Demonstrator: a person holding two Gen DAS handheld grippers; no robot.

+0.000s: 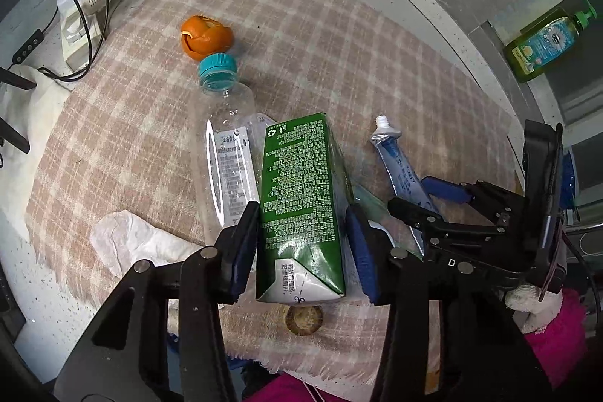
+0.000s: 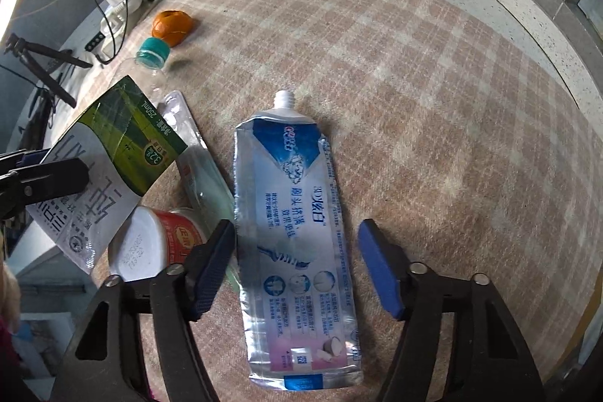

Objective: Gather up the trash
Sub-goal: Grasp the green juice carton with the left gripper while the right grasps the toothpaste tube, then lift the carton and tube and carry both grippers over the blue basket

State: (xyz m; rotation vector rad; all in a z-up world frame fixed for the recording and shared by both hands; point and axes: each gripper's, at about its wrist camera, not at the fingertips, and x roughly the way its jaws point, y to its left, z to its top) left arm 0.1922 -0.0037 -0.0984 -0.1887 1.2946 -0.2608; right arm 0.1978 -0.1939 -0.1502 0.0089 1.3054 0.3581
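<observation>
Left claw (image 1: 303, 247) clenched on green carton (image 1: 301, 198), lifted off the checked cloth (image 1: 339, 44). Right claw (image 2: 296, 266) released, straddling toothpaste tube (image 2: 297, 236) flat on cloth. Bottle (image 1: 226, 153) at carton's 9 o'clock, orange peel (image 1: 205, 38) at 11.

Soft, cool daylight, faint shadows, heavy fisheye bending at dark corners, centre sharp.
</observation>
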